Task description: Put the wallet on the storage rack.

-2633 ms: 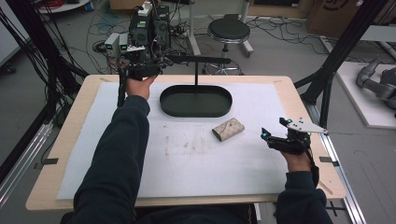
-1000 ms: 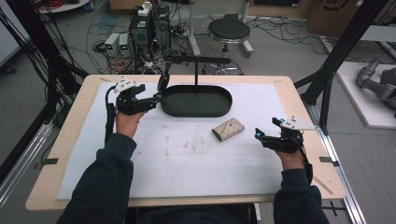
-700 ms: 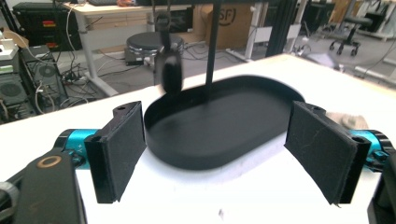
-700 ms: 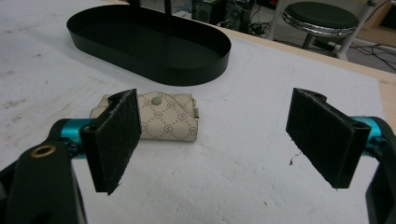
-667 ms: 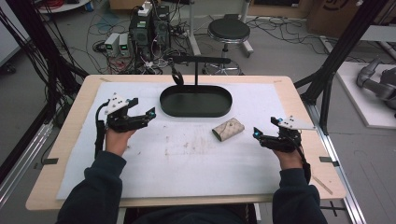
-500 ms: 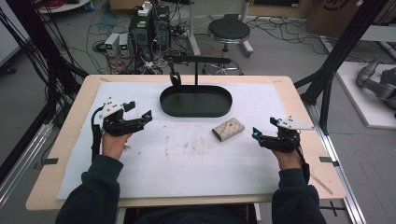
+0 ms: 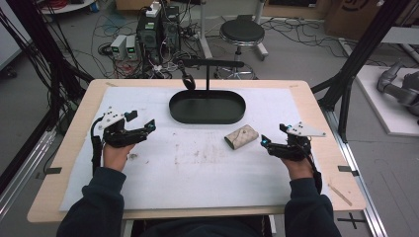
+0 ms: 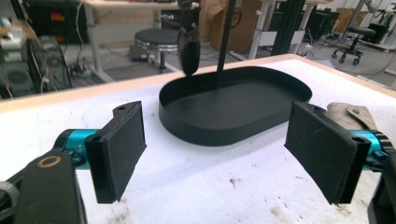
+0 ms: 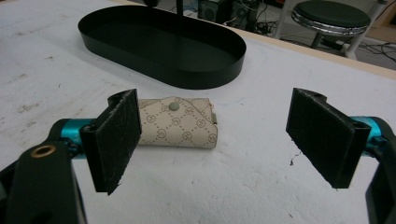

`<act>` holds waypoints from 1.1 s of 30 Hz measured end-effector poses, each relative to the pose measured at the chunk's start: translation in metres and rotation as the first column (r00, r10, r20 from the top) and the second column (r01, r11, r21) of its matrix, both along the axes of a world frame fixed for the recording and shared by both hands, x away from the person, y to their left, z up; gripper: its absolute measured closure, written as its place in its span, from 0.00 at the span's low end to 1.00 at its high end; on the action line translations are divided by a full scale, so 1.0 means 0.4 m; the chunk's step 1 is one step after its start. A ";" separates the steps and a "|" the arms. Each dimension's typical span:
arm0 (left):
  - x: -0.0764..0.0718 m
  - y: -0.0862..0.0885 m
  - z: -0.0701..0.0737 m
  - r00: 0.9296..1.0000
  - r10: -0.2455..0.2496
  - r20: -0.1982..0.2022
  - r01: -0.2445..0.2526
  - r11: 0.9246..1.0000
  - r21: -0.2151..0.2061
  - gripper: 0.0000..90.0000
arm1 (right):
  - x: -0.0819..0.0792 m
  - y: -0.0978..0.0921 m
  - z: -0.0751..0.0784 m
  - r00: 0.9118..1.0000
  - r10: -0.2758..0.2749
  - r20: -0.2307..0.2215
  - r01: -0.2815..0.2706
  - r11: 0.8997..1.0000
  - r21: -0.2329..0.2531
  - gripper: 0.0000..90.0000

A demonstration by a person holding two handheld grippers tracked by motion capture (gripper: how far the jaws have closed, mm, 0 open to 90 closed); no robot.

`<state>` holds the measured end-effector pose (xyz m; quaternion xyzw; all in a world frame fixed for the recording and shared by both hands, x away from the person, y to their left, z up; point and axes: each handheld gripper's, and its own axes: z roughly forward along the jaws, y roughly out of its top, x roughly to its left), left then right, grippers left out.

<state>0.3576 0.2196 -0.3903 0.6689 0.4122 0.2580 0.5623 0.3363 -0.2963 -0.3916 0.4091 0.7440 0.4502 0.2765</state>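
Observation:
A black oval tray (image 7: 207,120) stands at the back middle of the white mat, with a T-shaped stand (image 7: 208,63) rising from it. A small dark item (image 7: 188,80) hangs from the bar's left end; it also dangles in the left gripper view (image 8: 189,49) above the tray (image 8: 205,133). A beige patterned pouch (image 7: 241,137) lies right of centre. My left gripper (image 7: 143,120) stands open over the mat's left side, empty. My right gripper (image 7: 273,135) is open just right of the pouch (image 9: 180,123), which lies a little beyond its left jaw.
The mat (image 7: 197,168) has scuff marks in its middle. Wooden table edge (image 7: 341,163) runs along the right. A stool (image 7: 242,32), computer boxes (image 7: 158,29) and cables crowd the floor behind the table. Black frame posts (image 7: 356,64) rise at the right.
My left gripper has drawn back from the stand's bar and come down to the mat's left side, leaving the dark item hanging. The right gripper edged slightly towards the pouch.

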 end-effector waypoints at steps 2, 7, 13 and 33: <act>0.000 0.006 -0.004 1.000 0.002 -0.017 -0.002 1.000 -0.014 0.22 | 0.002 0.006 -0.002 1.000 0.003 -0.002 -0.003 1.000 -0.001 0.20; -0.014 0.016 -0.010 1.000 0.006 -0.016 -0.007 1.000 -0.007 0.22 | 0.016 0.057 -0.011 0.999 0.033 -0.014 -0.033 0.999 -0.009 0.21; -0.028 0.022 -0.017 0.999 0.023 -0.026 -0.023 1.000 0.017 0.22 | 0.030 0.095 -0.014 0.996 0.078 -0.039 -0.079 0.997 -0.026 0.39; -0.021 0.028 -0.023 0.999 0.018 -0.039 -0.018 1.000 0.002 0.24 | 0.119 0.292 -0.096 0.951 0.192 -0.243 -0.222 0.970 -0.100 0.54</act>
